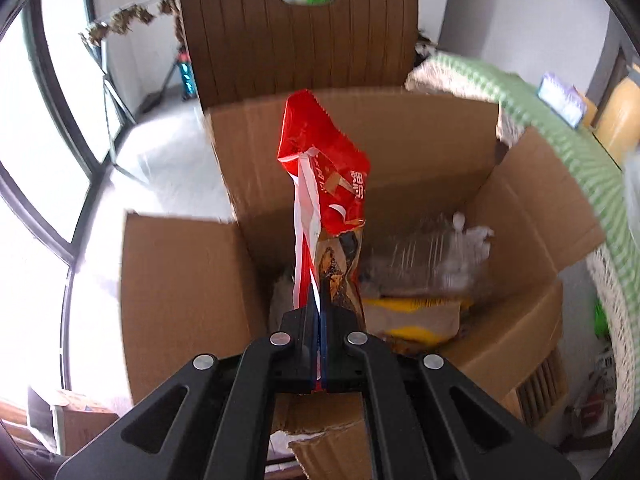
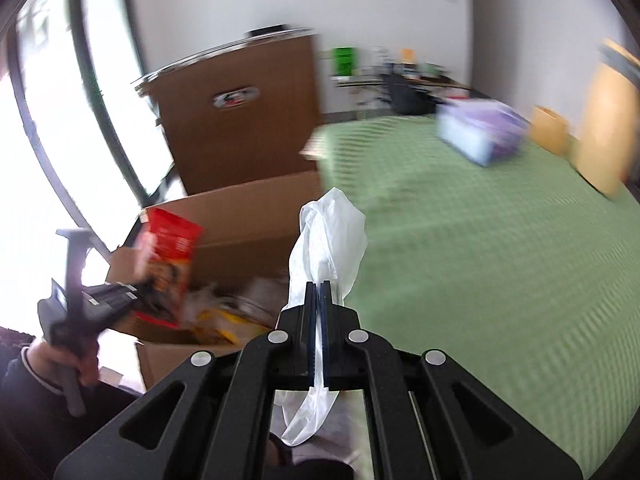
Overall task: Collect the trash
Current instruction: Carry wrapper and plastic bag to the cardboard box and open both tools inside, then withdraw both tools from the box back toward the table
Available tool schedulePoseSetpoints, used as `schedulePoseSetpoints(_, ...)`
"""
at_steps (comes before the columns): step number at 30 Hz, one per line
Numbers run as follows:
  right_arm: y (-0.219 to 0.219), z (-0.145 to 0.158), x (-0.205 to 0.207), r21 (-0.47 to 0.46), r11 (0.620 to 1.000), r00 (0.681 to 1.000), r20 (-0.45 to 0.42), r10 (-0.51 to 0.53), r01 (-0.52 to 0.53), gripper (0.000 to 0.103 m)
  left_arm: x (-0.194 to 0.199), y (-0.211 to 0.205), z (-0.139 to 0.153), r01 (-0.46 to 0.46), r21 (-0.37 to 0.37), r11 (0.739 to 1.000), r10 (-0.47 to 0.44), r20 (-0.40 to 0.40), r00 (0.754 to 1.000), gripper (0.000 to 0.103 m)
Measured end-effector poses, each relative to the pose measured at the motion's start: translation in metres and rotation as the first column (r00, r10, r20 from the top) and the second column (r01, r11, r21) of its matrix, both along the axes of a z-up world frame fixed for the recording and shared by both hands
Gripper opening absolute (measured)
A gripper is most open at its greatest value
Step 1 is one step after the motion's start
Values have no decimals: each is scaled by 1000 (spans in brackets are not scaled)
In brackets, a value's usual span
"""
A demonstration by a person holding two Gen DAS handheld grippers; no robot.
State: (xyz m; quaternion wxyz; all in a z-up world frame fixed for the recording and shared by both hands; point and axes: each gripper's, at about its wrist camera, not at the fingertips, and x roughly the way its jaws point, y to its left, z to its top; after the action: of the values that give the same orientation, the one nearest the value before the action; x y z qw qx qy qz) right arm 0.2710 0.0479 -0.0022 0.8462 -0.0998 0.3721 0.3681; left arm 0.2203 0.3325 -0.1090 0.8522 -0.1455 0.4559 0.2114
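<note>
While tilted downward, both tongs (image 1: 320, 296) grip trash.

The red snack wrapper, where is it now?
The red snack wrapper is clamped in the left gripper, above the open cardboard box beside the green-covered table.

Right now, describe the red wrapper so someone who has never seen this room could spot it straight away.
Find the open cardboard box beside the green bed, in front of the brown chair. Above the box, the left gripper is shut on the red wrapper, which stands up from its jaws. It is glossy red with a brown food picture, unlike the plain white bag in the right gripper.
</note>
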Motion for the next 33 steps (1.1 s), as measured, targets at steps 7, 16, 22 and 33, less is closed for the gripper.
schedulePoseSetpoints(7,126,-40,4,-12,982,979,-92,184,-186,2,-17,13,-29,7,-111,994,-9,-16,1000,40)
schedulePoseSetpoints(16,200,-117,7,-108,962,930,-301,209,-251,61,-75,57,37,-105,-27,994,108,161,981,50)
schedulePoseSetpoints(22,185,-100,8,-120,969,947,-267,180,-218,61,-78,54,50,-88,27,996,82,168,982,52)
schedulePoseSetpoints(33,126,-31,0,-107,986,990,-80,119,-128,61,-89,25,88,-192,79,978,157,323,933,58)
